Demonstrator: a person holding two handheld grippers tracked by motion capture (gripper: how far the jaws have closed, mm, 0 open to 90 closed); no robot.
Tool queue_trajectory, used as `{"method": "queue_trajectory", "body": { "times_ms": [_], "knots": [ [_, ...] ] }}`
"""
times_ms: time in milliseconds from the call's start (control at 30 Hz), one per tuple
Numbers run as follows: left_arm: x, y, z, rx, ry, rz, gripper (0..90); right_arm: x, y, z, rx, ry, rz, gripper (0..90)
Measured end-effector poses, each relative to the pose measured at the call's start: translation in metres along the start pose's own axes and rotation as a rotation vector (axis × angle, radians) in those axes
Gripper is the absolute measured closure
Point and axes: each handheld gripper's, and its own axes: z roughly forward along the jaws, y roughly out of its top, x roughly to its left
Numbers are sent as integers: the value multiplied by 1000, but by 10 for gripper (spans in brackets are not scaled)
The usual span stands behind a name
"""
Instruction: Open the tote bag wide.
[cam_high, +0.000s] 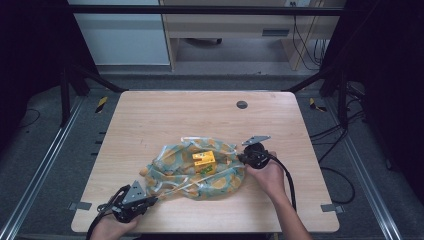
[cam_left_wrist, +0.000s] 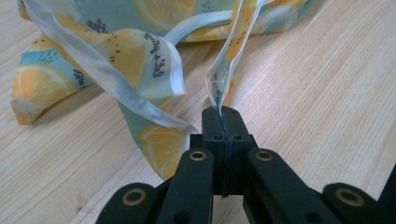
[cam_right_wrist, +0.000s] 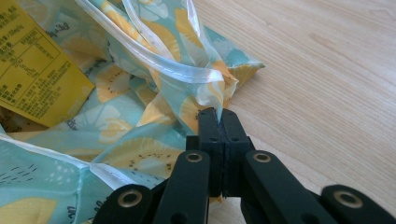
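— Looking at the table (cam_high: 165, 107) first: pale wood, and a crumpled bag (cam_high: 175, 167) printed with lemons lies on its near half, toward the person.

— What's on the bag?

— A yellow box (cam_high: 204, 162) sits on top of it, about in the middle. White-edged straps loop over the cloth.

— And the hands?

— The left gripper (cam_high: 150, 201) is at the bag's near left corner, low by the table edge. In the left gripper view its jaws are pressed together on a thin strap (cam_left_wrist: 223, 77) that rises from between them.

— The other one?

— The right gripper (cam_high: 242, 159) is at the bag's right side. Its jaws are clamped too, pinching a bunched fold of cloth (cam_right_wrist: 212, 100) by the white trim, with the box's printed label off to the left in the right gripper view.
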Motion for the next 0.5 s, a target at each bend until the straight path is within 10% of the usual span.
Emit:
{"method": "queue_trajectory", "body": {
  "times_ms": [500],
  "knots": [
    [1, -1, 0, -9, 10, -3, 893, -1, -6, -9, -38, -13, 11, 766]
  ]
}}
